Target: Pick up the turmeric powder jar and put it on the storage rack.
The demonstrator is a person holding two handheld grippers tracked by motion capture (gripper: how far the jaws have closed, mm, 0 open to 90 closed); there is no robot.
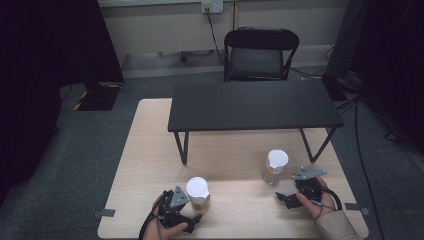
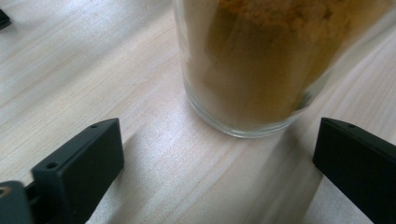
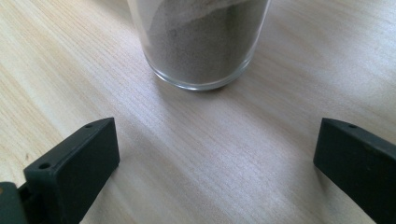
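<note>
Two glass jars with white lids stand on the wooden table (image 1: 150, 150). The left jar (image 1: 198, 194) holds yellow-brown powder, and its base (image 2: 252, 70) rises just ahead of my left gripper (image 2: 217, 144). That left gripper (image 1: 189, 216) is open, its jaws wide apart and short of the glass. The right jar (image 1: 275, 166) holds grey powder and stands a little farther ahead (image 3: 198, 42) of my right gripper (image 3: 217, 140). The right gripper (image 1: 286, 194) is open too, with bare table between its jaws.
A low black bench (image 1: 252, 105) stands across the far half of the table, its legs (image 1: 182, 147) just behind the jars. A black folding chair (image 1: 260, 55) is beyond the table. Cables (image 1: 362, 150) trail on the floor at the right.
</note>
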